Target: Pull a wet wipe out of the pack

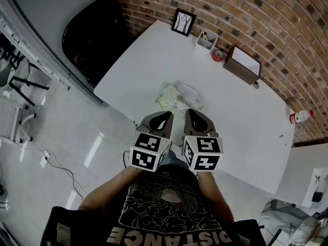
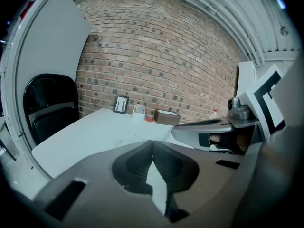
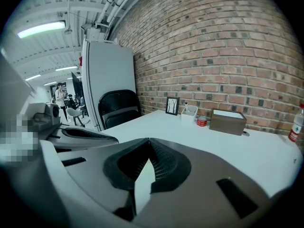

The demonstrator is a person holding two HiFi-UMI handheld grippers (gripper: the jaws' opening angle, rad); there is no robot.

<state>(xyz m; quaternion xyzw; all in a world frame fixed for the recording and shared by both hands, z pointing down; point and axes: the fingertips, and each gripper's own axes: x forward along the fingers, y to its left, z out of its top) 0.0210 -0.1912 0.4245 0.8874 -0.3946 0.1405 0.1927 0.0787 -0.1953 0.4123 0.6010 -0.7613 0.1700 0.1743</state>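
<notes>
The wet wipe pack [image 1: 179,97] lies flat near the front edge of the white bench [image 1: 241,122], straight ahead of the person. It is a crumpled pale bundle with a clear lid on its far right part. Its long axis seems to run across the head view, though the creases make that hard to tell.

Both forearms reach forward from the body, side by side and close together. They carry the left tool [image 1: 165,118] and the right tool [image 1: 192,117] parallel, with the tips aimed at the pack's near edge. Whether the tips touch it cannot be told.

In the left gripper view the left tool [image 2: 152,144] has its jaws meeting at the tips with nothing between them. The right tool [image 3: 148,141] is closed the same way, also empty. Both look level across the bench toward the brick wall [image 3: 228,56].
</notes>
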